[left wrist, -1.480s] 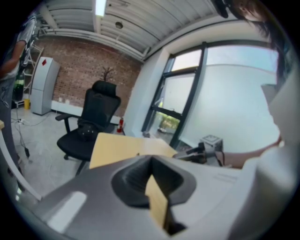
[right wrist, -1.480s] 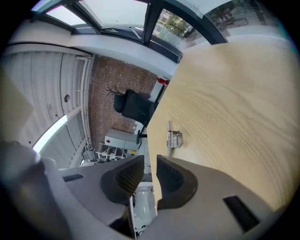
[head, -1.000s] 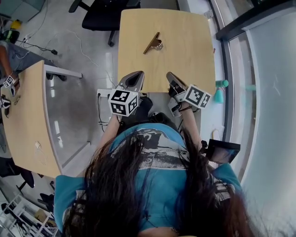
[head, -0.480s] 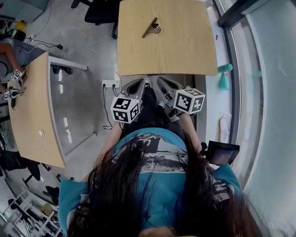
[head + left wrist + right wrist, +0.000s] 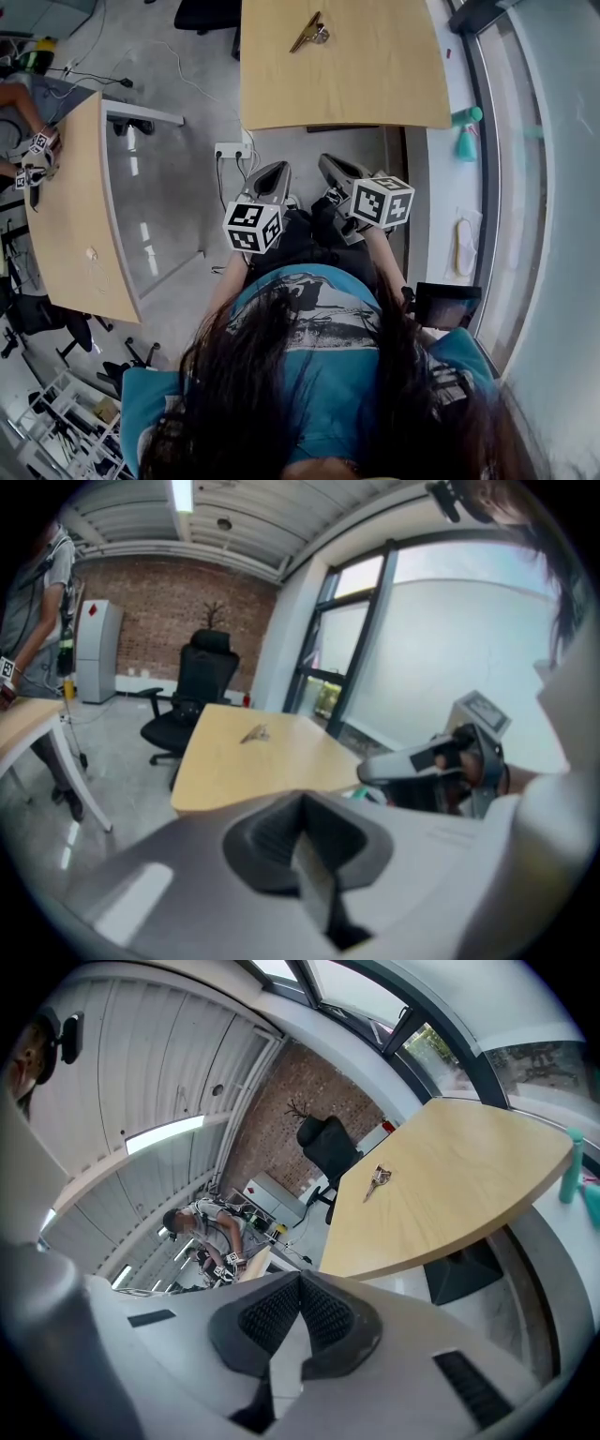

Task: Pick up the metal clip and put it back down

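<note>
Metal clip (image 5: 309, 34) lies flat on the far half of the wooden table (image 5: 347, 89), untouched; its long axis runs on a diagonal in the head view, near end to the left, far end to the right, with the wire loop on its right side.

Left gripper (image 5: 270, 173) and right gripper (image 5: 330, 167) are both held low by the person's lap, short of the table's near edge, with bare floor between them and it; the clip is straight ahead and well apart from both, roughly on the line between them; the right looks marginally nearer, though not decisively.

Both pairs of jaws are closed together, with nothing between them.

Against a second ago: both grippers then reached over the table's near edge; they have since drawn back clear of it, and the table and clip sit higher in the head view; the clip's pose is unchanged.

Judgement: any fresh pick-up needs a forward reach first.
</note>
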Demonstrator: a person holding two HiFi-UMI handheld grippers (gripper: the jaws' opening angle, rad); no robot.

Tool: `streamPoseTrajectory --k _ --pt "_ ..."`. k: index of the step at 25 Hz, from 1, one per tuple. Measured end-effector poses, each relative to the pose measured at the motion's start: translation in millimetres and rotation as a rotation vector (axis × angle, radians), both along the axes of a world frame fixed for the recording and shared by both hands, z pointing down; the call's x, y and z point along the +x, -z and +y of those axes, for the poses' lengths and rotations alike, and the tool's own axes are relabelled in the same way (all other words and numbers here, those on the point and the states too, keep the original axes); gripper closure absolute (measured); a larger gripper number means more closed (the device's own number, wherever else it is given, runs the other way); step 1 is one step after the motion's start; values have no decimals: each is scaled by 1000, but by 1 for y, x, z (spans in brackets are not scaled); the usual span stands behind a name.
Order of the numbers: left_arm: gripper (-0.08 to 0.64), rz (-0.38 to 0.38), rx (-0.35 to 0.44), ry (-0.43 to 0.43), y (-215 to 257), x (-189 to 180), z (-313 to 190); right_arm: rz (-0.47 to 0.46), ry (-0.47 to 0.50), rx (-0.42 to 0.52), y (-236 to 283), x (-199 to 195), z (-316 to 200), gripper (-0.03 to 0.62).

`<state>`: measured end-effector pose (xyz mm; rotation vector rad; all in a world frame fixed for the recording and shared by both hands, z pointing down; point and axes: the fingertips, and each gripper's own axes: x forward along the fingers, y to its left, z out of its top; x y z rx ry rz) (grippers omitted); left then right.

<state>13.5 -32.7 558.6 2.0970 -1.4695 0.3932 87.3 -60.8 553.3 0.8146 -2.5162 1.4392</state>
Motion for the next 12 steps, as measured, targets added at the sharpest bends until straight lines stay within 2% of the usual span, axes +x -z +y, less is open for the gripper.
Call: streamPoseTrajectory --k 6,12 --pt "557 1 7 -5 0 -15 20 7 -31 16 2 -5 3 578" --pt "557 -16 79 -6 19 -43 56 15 -51 57 18 -30 32 578"
